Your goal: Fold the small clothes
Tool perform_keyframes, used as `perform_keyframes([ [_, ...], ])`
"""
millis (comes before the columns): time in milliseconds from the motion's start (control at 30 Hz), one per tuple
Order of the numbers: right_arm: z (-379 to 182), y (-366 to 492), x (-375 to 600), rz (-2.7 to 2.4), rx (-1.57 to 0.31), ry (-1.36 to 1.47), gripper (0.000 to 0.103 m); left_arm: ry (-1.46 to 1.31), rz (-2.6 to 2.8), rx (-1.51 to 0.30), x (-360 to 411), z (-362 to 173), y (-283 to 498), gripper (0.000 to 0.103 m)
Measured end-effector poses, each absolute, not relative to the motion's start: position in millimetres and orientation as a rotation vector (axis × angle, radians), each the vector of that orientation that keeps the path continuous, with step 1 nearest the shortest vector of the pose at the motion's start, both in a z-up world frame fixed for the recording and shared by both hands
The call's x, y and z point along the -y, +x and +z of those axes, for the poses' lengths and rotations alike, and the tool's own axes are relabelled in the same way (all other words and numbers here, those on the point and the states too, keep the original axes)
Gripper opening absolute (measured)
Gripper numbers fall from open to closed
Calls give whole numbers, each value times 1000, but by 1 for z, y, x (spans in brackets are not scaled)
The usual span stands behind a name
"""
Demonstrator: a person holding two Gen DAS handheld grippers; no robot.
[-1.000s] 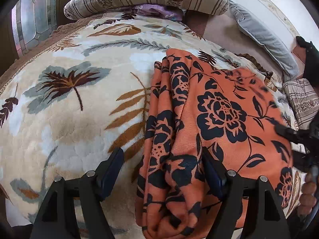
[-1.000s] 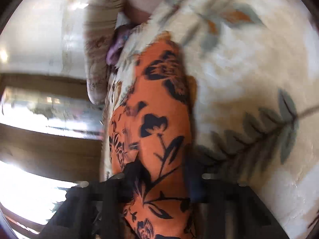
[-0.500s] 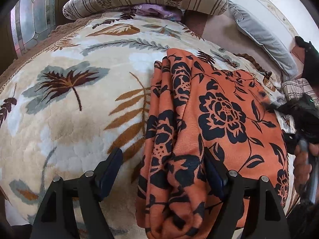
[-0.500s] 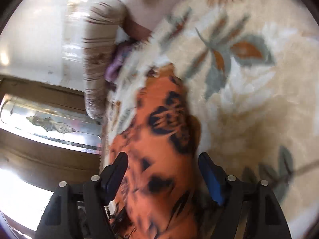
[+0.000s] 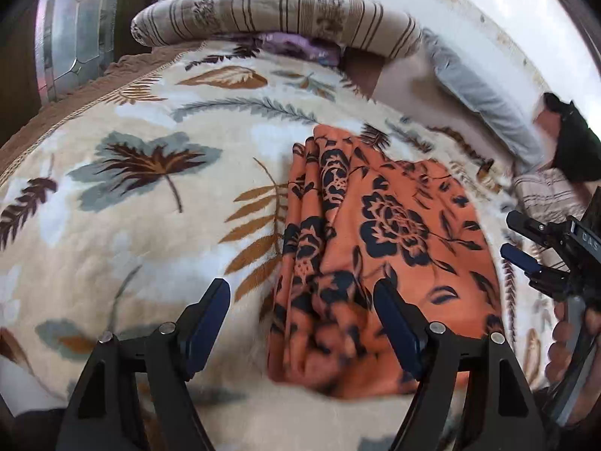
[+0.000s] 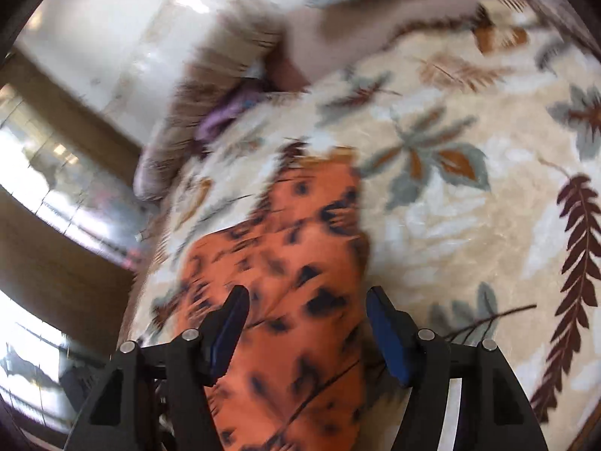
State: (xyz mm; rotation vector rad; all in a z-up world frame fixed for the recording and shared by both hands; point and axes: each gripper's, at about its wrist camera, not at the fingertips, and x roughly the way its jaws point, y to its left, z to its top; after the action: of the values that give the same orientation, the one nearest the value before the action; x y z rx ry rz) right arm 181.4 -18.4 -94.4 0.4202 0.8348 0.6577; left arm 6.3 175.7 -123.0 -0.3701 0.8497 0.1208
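No bins or baskets anywhere here, so it's really just the bed point(image 5: 112, 248) with its plush cream blanket covered in leaf prints, teal, brown and rust. The orange cloth point(image 5: 394, 233) with the black flower pattern lies flat on that blanket, folded over into a long shape with a bunch of pleated layers stacked along its left edge in the left wrist view. At the head of the bed there's a striped bolster pillow point(image 5: 278, 15) with something purple point(image 5: 296, 43) tucked under it, a grey pillow point(image 5: 477, 97) off to the right, and a white wall behind. The right wrist view is pretty smeared, but you can make out wood-framed glass panels point(image 6: 56, 173) on the left. The left hand-held gripper point(image 5: 300, 323) is spread wide above the near end of the cloth, pads not touching it. The right hand-held gripper point(image 6: 304, 327) has its jaws opening, with the cloth showing between the pads but not pinched. You can also see it from the left camera at the cloth's right edge, fingers of a hand point(image 5: 563, 338) wrapped on its handle.
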Motion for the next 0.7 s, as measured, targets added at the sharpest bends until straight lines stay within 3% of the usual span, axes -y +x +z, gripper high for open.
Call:
perform_keyframes([
  [67, -90, 157, 18, 737, -810, 425, 70, -384, 133, -906, -178, -134, 1, 79],
  [100, -91, 151, 13, 763, -812, 419, 73, -417, 130, -976, -181, -149, 3, 72],
  [233, -128, 151, -13, 800, -951, 394, 77, -449, 121, -988, -183, -146, 3, 64],
  [500, -132, 151, -12, 813, -942, 411, 77, -488, 33, -919, -192, -99, 28, 65],
  [700, -132, 141, -10, 820, -908, 391, 78, -534, -48, -1063, -202, -122, 117, 65],
])
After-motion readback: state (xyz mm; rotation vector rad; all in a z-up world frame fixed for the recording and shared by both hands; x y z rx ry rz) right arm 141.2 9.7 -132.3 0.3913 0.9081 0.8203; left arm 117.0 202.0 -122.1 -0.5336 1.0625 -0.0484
